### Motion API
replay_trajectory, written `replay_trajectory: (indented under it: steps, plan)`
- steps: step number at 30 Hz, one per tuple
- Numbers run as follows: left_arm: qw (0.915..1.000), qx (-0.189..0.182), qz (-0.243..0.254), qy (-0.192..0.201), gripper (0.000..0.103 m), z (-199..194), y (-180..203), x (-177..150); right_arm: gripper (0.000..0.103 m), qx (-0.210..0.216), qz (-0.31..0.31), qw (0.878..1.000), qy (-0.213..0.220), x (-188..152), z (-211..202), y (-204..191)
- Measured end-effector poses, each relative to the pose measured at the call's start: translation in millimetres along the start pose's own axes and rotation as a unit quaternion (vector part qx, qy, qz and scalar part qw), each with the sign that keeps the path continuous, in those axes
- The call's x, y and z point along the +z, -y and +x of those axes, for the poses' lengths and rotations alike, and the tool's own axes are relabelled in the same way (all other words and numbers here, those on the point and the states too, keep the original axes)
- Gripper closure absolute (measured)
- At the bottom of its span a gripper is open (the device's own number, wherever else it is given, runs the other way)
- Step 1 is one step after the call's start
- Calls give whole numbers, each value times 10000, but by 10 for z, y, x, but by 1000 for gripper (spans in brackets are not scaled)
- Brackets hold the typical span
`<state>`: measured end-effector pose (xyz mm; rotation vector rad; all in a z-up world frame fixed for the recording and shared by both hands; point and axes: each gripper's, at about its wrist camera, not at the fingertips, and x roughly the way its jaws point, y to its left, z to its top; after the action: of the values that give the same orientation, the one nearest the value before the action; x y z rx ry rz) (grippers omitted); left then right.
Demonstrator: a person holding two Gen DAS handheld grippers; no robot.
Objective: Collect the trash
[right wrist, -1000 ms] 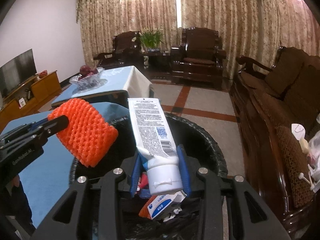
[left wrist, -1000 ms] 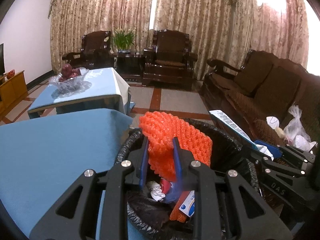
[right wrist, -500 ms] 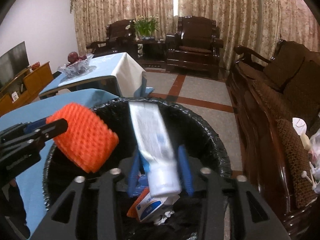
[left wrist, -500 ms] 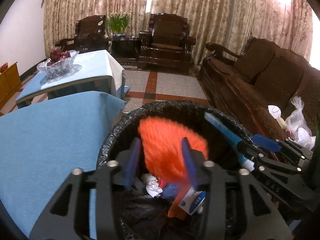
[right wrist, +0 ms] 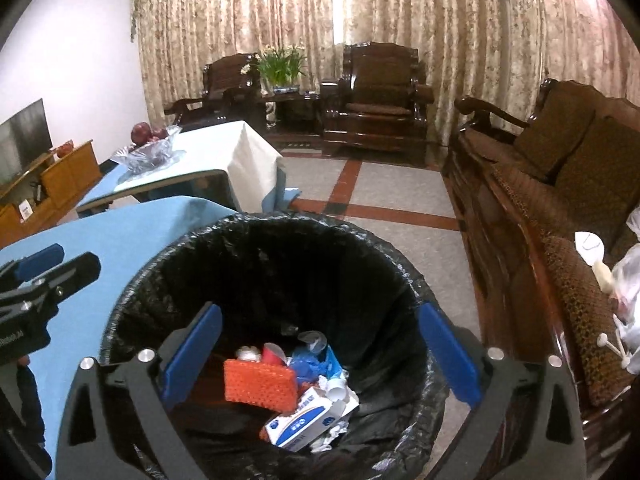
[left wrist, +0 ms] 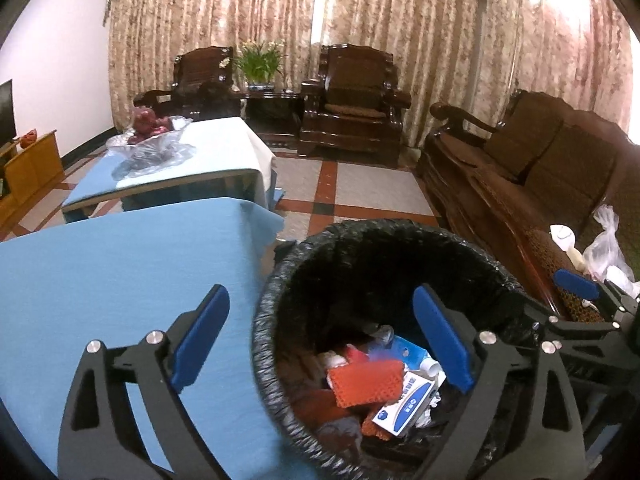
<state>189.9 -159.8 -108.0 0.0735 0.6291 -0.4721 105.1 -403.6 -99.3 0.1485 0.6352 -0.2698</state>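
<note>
So the trash all sits at the bottom of the round bin, which is lined with a crinkly black plastic bag. On top of the pile is the orange foam net, a soft mesh sleeve lying flat, and right beside it a white and blue cardboard box, a bit crushed. Behind those there's some blue plastic wrap, a small white cap and crumpled white paper bits.

The left hand-held gripper hangs over the bin's left rim with its blue-padded fingers spread wide, nothing between them. The right hand-held gripper is right above the bin, also spread wide and holding nothing.

The bin stands just beside a desk covered in smooth light blue cloth. Further back, a glass bowl of dark red fruit sits on another table.
</note>
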Motion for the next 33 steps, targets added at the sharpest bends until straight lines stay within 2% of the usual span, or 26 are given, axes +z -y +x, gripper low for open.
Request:
replay_trajectory:
  steps: [12,33]
  plan:
    - [9993,277,-178,179,7,-599,-293,-76,6,499,232,9983,185,52,-490,-201]
    - [9966,528,-110,630,7,-1709,-334,-87,6,780,-189,9945,671,107,-1541,-651]
